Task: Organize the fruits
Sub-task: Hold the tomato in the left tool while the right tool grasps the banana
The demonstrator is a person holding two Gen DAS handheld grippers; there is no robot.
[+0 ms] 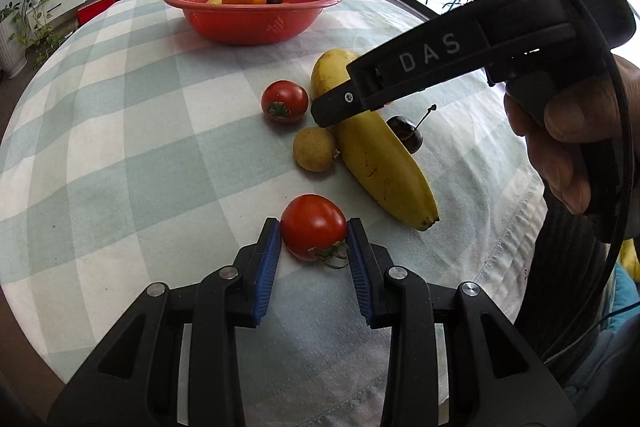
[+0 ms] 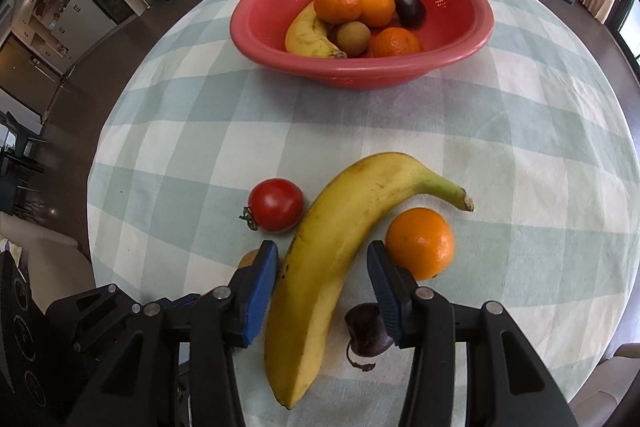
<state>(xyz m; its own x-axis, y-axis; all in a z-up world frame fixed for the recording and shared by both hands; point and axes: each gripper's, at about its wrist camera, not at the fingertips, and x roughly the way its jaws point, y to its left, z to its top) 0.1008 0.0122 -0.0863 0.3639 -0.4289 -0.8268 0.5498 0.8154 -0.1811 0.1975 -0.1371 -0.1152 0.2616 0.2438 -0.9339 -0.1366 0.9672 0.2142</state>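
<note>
A tomato (image 1: 313,227) sits between the left gripper (image 1: 314,239) pads, both touching it. The right gripper (image 2: 322,267) gapes wide astride the banana (image 2: 336,251).

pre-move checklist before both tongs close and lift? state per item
1. Left tongs straddle the near tomato: ok; contact cannot tell.
2. Right tongs straddle the loose banana, open: ok.
3. Right-side clearance: not ok; the orange and a dark fruit crowd the right finger.
4. Left finger of the right tongs near a small brown fruit: cannot tell.
5. Red bowl has room: ok.
</note>
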